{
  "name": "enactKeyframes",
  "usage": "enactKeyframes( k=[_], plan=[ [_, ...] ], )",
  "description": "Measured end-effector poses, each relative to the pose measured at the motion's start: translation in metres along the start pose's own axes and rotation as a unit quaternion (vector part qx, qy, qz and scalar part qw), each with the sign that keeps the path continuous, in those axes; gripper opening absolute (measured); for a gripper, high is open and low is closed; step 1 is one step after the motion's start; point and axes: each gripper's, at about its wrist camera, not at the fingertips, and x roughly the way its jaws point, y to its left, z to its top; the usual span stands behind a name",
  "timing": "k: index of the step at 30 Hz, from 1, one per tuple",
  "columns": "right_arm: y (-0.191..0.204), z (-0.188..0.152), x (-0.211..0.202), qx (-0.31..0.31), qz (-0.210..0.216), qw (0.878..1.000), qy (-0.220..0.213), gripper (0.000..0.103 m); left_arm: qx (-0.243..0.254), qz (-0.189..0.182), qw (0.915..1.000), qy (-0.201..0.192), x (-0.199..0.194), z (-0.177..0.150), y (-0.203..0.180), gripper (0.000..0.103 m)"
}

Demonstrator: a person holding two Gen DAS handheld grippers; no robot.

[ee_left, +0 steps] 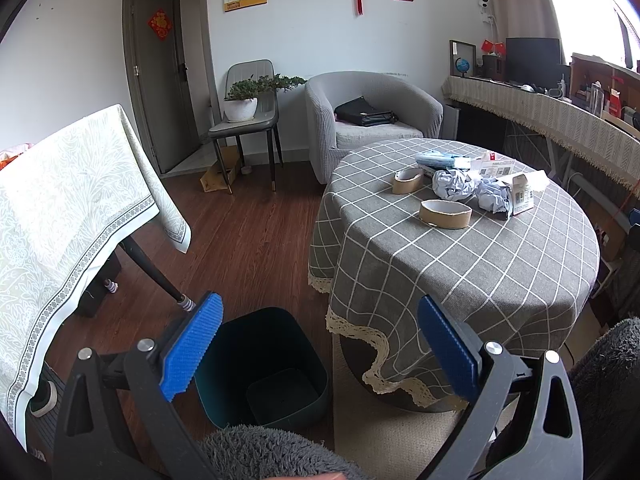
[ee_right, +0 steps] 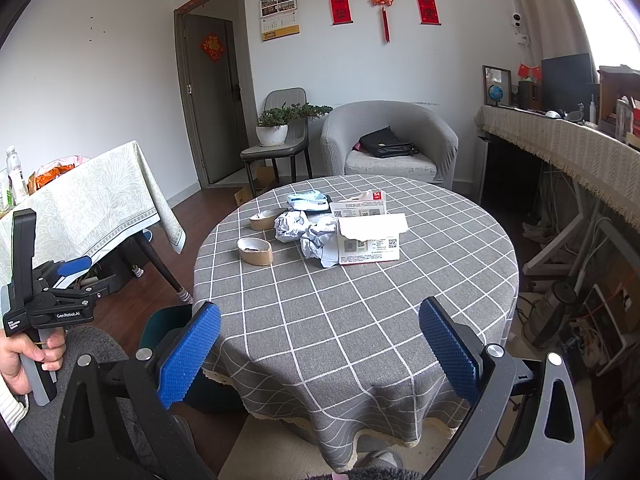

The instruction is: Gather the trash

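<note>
Both sets of fingers spread wide and empty before the trash on the round bench (ee_right: 360,320).

Left view: my left gripper (ee_left: 318,348) hangs over the bin (ee_left: 260,368). Right view: my right gripper (ee_right: 320,354) faces the nearest tape core (ee_right: 255,250), well beyond my fingers; I'd pinch its rim.

Both wrist views face the round table (ee_left: 460,248) from nearby, the left one lower beside it.
</note>
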Motion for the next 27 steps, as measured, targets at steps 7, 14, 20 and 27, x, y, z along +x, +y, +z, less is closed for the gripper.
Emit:
enactKeyframes(
  k=[7, 14, 20, 27],
  plan=[
    [0.0, 0.0, 0.0, 0.0, 0.0, 1.0, 0.0, 0.1, 0.0, 0.0, 1.0, 0.0, 0.0, 0.0, 0.0, 0.1],
    [0.0, 0.0, 0.001, 0.0, 0.0, 1.0, 0.001, 0.1, -0.001, 0.0, 1.0, 0.001, 0.0, -0.001, 0.0, 0.1],
    [0.0, 0.001, -0.001, 0.005, 0.003, 1.0, 0.001, 0.1, -0.002, 0.0, 1.0, 0.002, 0.0, -0.001, 0.0, 0.1],
    [-0.011, -0.004, -0.006, 0.033, 0.004, 0.999, 0.012, 0.1, 0.004, -0.006, 0.9998, 0.021, 0.001, 0.001, -0.004, 0.1]
  ],
)
